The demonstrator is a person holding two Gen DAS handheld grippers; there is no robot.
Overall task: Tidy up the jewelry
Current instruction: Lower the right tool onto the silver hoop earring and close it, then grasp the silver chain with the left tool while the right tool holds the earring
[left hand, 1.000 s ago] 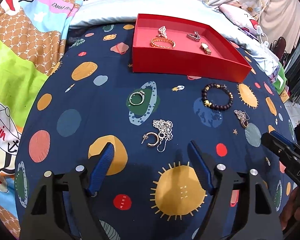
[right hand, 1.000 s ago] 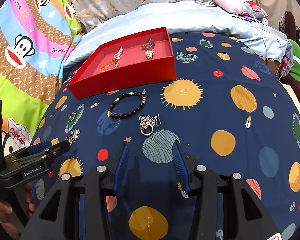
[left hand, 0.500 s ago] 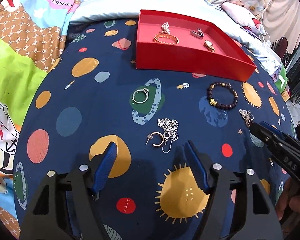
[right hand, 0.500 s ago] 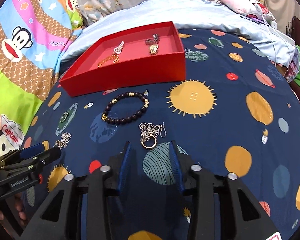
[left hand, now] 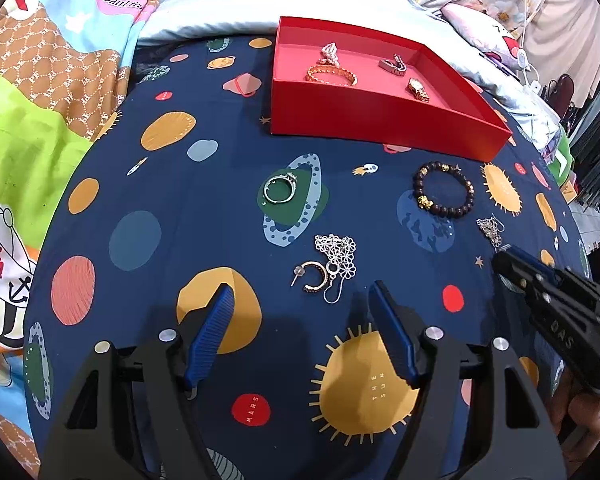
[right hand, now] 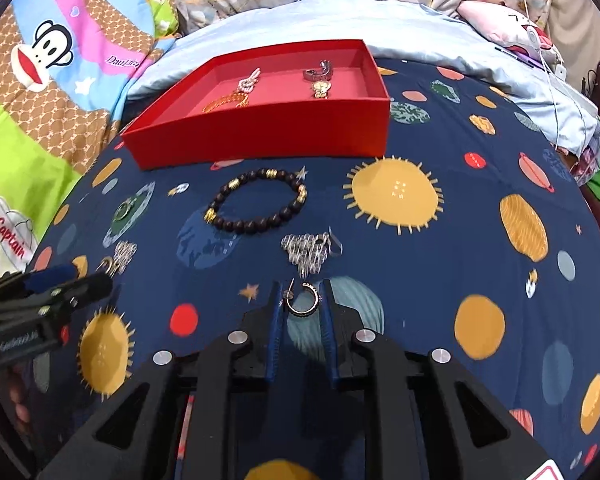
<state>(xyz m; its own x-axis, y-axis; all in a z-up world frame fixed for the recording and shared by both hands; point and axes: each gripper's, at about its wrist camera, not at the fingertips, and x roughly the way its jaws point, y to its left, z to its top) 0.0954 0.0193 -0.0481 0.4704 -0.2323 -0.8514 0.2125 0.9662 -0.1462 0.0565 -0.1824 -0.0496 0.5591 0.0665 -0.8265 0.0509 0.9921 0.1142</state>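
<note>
Bracketing a gold hoop earring (right hand: 303, 301) near the middle of the planet-print bedspread (right hand: 460, 184): right gripper (right hand: 301, 294), jaws narrow, one blue pad on each side of the hoop, contact too close to judge, perhaps just touching. Lying just beyond the tips, a silver flower-cluster earring (right hand: 307, 249), and farther on a dark beaded bracelet (right hand: 257, 206), both short of the red tray (right hand: 260, 136) toward the far edge. Holding already a gold bangle (left hand: 331, 74), a pearl piece (left hand: 330, 53), a silver clasp piece (left hand: 394, 65) and a small gold watch (left hand: 418, 89). Hovering nearer the left edge, left gripper (left hand: 300, 300), jaws wide and gripping nothing, with a second hoop earring (left hand: 314, 277) and a silver flower chain (left hand: 338, 256) just ahead of the pads, apart from both. Resting beyond those on a green planet patch, a silver ring (left hand: 279, 191).
</note>
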